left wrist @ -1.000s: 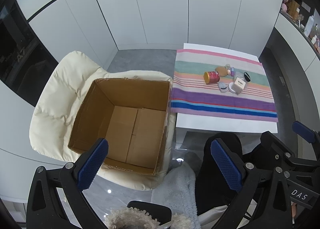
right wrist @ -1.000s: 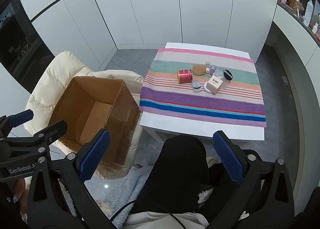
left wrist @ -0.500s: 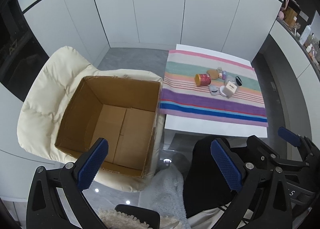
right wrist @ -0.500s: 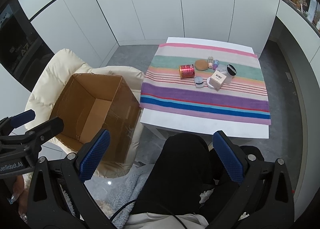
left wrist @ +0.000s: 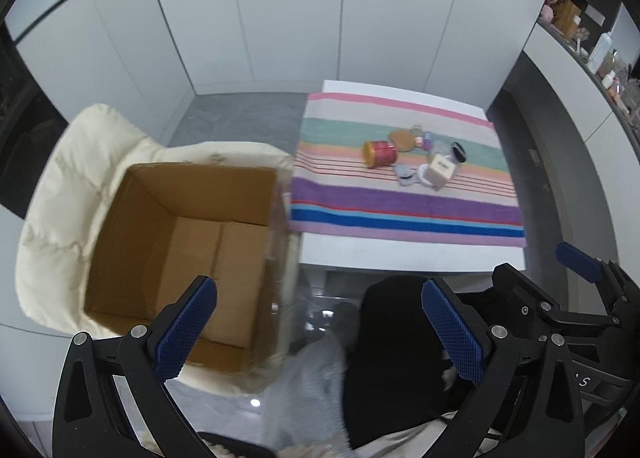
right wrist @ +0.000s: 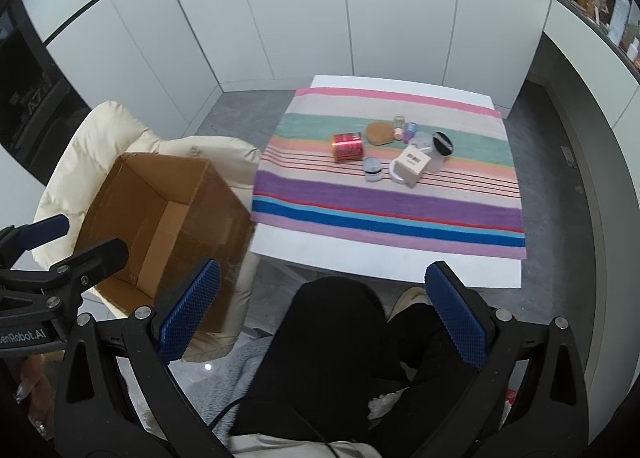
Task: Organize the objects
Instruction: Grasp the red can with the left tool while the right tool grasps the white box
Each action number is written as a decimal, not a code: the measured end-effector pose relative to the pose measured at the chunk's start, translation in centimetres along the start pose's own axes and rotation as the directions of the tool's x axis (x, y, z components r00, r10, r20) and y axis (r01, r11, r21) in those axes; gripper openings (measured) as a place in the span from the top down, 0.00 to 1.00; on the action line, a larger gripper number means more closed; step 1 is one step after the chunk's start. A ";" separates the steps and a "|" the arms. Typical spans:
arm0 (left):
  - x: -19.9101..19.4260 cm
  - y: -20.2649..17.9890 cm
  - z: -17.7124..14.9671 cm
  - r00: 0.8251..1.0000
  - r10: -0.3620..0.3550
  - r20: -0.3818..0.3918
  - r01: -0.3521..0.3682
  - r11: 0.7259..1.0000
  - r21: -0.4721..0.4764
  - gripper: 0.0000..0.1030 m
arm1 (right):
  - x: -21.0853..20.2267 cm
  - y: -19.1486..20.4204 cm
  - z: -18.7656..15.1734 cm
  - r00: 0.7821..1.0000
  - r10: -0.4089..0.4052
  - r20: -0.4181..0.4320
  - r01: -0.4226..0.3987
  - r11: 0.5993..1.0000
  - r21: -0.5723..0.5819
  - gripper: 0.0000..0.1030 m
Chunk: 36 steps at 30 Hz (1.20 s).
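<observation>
Both grippers, left [left wrist: 320, 332] and right [right wrist: 324, 312], gape empty; the can [right wrist: 348, 146] lies ahead on its side, nearer the right one

- A cream padded chair [left wrist: 60, 194] stands at the left, near the white table [right wrist: 360, 258].
- A striped cloth [right wrist: 384, 210] in pink, green, purple and blue covers most of the tabletop.
- White cabinet doors [right wrist: 304, 10] line the far wall.
- Grey floor [left wrist: 240, 118] shows between the chair and the wall.
- A shelf [left wrist: 592, 46] at the far right holds bottles and small boxes.
- Black trousers [right wrist: 340, 338] fill the near middle.
</observation>
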<state>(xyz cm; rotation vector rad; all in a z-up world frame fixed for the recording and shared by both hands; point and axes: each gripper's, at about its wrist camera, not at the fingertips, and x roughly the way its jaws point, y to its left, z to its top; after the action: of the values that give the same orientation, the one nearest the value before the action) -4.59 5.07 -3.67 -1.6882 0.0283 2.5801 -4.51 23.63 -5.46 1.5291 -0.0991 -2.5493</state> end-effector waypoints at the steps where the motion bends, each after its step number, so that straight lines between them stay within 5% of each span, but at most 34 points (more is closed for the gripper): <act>1: 0.6 -0.6 0.4 1.000 -0.021 -0.016 0.021 1.000 -0.004 0.01 | 0.0 -0.8 0.1 1.000 -0.010 0.003 0.010 1.000 0.008 0.00; 6: 2.7 -4.0 1.7 0.995 -0.092 -0.031 0.092 0.996 0.011 0.01 | -0.2 -5.0 0.2 0.996 -0.086 0.038 0.085 0.996 0.039 0.00; 11: 5.3 -7.9 3.2 0.998 -0.052 0.026 0.048 0.993 0.108 0.00 | -0.5 -9.1 0.3 0.977 -0.192 0.091 0.187 0.980 0.065 0.00; 16: 9.0 -8.1 4.2 0.990 -0.139 -0.011 0.139 0.990 0.032 0.00 | 0.6 -12.4 0.5 0.956 -0.267 0.125 0.262 0.964 0.054 0.00; 22: 11.2 -8.6 5.7 0.997 -0.032 0.075 0.027 0.998 0.058 0.01 | 4.3 -15.8 1.0 0.992 -0.084 0.094 0.072 0.990 0.119 0.00; 36: 26.7 -10.9 13.4 0.998 -0.023 -0.062 0.025 0.999 0.031 0.01 | 18.5 -19.2 4.5 0.996 -0.080 0.030 0.066 0.946 0.317 0.00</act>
<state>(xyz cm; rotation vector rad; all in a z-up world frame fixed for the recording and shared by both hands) -26.86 17.63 -22.61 -1.7453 0.0505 2.4964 -19.13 39.09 -22.18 1.6085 -0.4886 -2.7294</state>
